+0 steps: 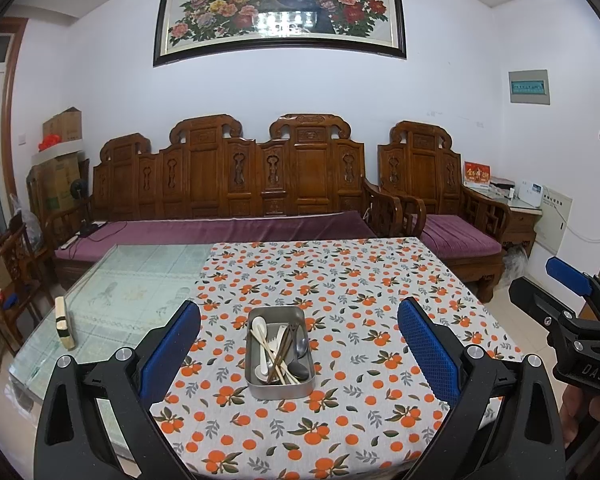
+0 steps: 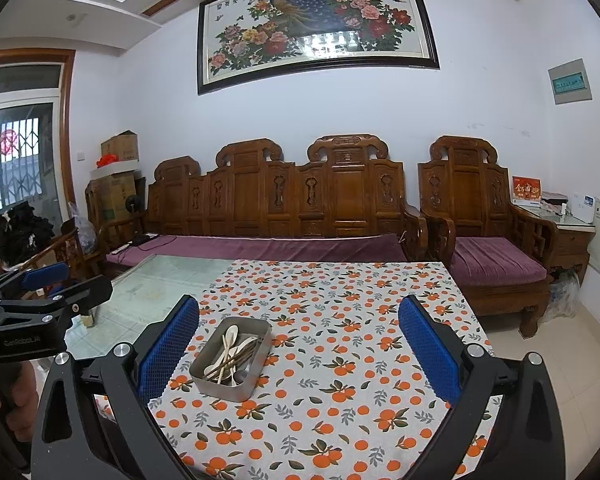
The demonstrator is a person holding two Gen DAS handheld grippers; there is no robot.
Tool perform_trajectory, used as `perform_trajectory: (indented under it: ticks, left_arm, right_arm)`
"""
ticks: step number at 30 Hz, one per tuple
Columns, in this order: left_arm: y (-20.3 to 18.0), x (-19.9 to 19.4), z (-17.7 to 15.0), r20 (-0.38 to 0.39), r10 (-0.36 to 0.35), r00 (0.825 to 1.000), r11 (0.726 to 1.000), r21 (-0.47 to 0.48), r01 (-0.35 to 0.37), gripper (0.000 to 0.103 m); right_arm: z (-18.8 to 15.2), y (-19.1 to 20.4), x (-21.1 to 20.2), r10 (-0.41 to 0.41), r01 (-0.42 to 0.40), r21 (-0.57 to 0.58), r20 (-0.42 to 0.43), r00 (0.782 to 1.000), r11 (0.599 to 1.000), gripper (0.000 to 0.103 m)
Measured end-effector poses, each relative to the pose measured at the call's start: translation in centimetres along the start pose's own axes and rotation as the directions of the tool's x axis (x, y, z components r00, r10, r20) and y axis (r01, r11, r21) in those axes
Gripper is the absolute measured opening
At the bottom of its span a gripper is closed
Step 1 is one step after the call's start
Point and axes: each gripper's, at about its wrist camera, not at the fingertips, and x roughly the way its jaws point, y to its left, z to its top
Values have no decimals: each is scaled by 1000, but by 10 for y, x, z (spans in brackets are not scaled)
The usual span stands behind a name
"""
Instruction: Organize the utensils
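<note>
Left wrist view: the left gripper (image 1: 299, 344) hangs above the worktop (image 1: 380, 280), fingers wide apart, empty. The tin (image 1: 260, 388) sits between them on the cloth, holding the utensils (image 1: 280, 350) in a crossed heap. Pulling one piece could likely drag others out or slide the light tin. The right gripper (image 1: 568, 276) reads "DAS".

Right wrist view: right gripper (image 2: 299, 344) fingers also apart, tin (image 2: 220, 386) left of centre. The left gripper (image 2: 40, 280) reads "GenRobot.AI".

"DAS" on right claw (image 1: 572, 280); "GenRobot.AI" on left claw (image 2: 48, 280).
</note>
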Motion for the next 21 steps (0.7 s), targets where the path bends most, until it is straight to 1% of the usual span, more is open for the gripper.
perform_trajectory:
  ticks: [21]
  left_arm:
    - [0, 0, -1, 1, 0, 1000, 1000, 0, 0, 95]
  right_arm:
    - [1, 1, 0, 0, 0, 0, 0, 1000, 1000, 100]
